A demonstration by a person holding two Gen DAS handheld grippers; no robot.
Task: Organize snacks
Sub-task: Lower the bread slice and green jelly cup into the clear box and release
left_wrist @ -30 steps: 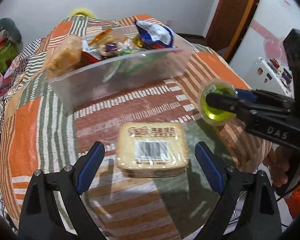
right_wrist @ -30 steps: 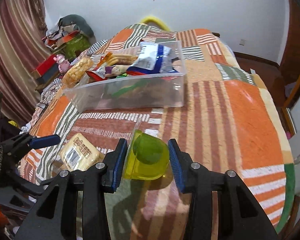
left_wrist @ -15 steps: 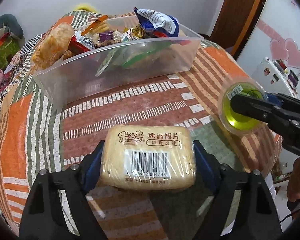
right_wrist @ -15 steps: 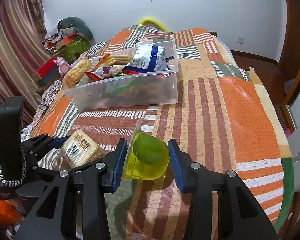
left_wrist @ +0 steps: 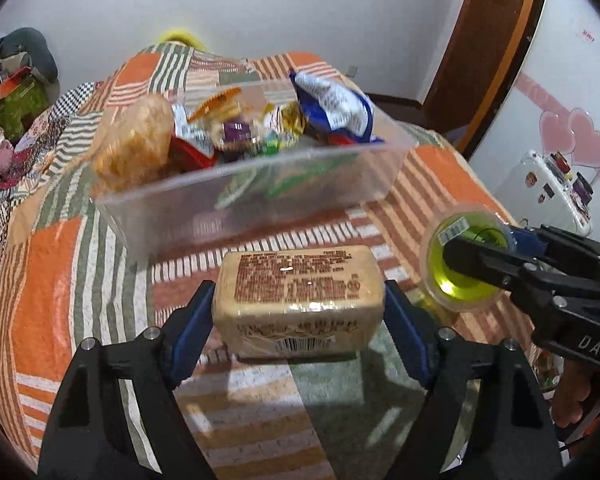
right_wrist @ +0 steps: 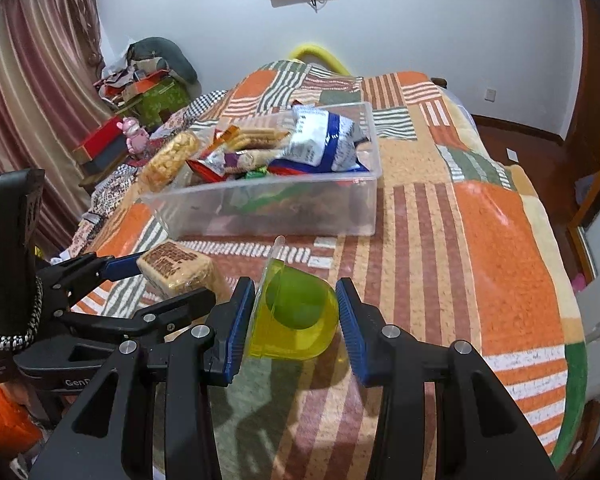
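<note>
Snacks fill a clear plastic bin (left_wrist: 260,208) standing on the patchwork bedspread (right_wrist: 496,248): a blue-and-white bag (right_wrist: 324,144), a pack of puffed rolls (left_wrist: 136,148) and smaller wrappers. Nearer the cameras, the left gripper (left_wrist: 300,316) is clamped on a wrapped pack of toast slices (left_wrist: 300,296), its 2 blue-padded fingers (left_wrist: 190,328) pressing the pack's short ends and holding it above the bedspread, in front of the bin. The pack's top carries brown print too small to read, with a barcode on its near edge. The right gripper (right_wrist: 296,320) grips a yellow-green jelly cup (right_wrist: 296,316) tipped on its side, fingers closed against its lid and base. "DAS" is printed on the right gripper's body; a barcode sticker sits on the cup's lid.
</note>
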